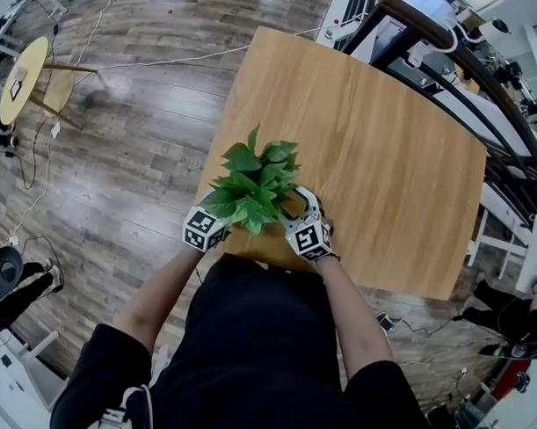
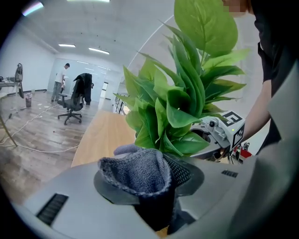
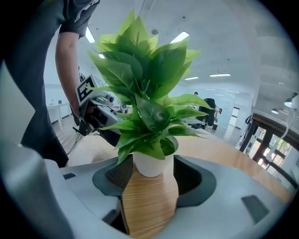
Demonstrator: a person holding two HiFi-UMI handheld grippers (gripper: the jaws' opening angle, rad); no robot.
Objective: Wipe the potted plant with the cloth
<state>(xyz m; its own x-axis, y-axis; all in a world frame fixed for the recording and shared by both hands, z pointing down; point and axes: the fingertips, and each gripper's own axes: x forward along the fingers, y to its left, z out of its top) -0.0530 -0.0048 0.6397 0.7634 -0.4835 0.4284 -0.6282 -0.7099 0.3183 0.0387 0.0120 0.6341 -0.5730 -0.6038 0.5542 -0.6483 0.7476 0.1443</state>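
At the near edge of the surface (image 1: 381,161), my left gripper (image 2: 145,182) pinches the grey cloth (image 2: 135,170) just beside the lower leaves of the potted plant (image 1: 254,185), my right gripper (image 3: 152,179) has its jaws wide either side of the white pot (image 3: 150,164), and the wiping seems barely begun.

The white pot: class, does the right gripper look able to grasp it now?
Probably yes: the right gripper has open jaws flanking the white pot, with only bare table between.
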